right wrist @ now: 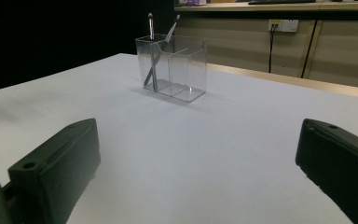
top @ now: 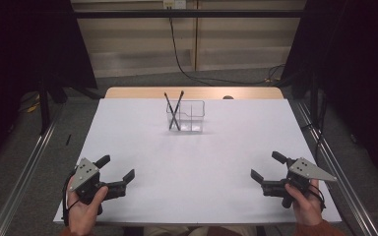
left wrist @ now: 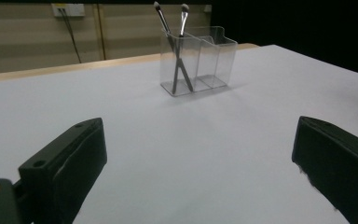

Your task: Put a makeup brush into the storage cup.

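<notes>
Fingers on both my grippers stand wide apart and hold nothing: the left gripper [top: 117,166] rests at the near left of the tabletop [top: 192,167], the right gripper [top: 267,165] at the near right. Both point toward the clear holder [top: 187,117], which stands well away at the far middle. Two brushes [top: 173,110] lean crossed in its left compartment; the other compartments look bare.

My worry is the crossing. If I pinch one brush low and pull, I think it would drag the other out or tip it over the rim. The holder looks light and nothing steadies it, so a sideways nudge from a finger [left wrist: 70,158] could slide or topple it. The slim handles could also slip or twist out of a loose grip.
</notes>
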Motion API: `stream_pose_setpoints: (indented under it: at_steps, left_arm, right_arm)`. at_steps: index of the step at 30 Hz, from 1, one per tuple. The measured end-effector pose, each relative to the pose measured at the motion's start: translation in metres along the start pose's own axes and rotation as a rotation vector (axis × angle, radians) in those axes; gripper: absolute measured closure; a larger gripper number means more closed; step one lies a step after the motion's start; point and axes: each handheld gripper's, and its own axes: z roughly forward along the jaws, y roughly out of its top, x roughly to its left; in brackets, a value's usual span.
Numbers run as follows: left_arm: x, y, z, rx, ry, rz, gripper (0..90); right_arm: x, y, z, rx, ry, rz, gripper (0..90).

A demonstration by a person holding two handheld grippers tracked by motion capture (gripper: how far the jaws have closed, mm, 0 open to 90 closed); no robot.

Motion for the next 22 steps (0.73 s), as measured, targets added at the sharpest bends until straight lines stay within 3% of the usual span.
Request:
stream_pose_setpoints:
  at_steps: [9, 22]
  left_arm:
    - [0.0019, -0.0045, -0.0049, 0.017, -0.008, 0.040, 3.0]
    - [0.0057, -0.0041, -0.0090, 0.017, 0.016, 0.017, 3.0]
  right_arm:
    - [0.0005, -0.0002, 0.0000, 0.006, 0.007, -0.011, 0.0]
    - [0.0008, -0.0004, 0.0027, 0.014, 0.019, -0.018, 0.0]
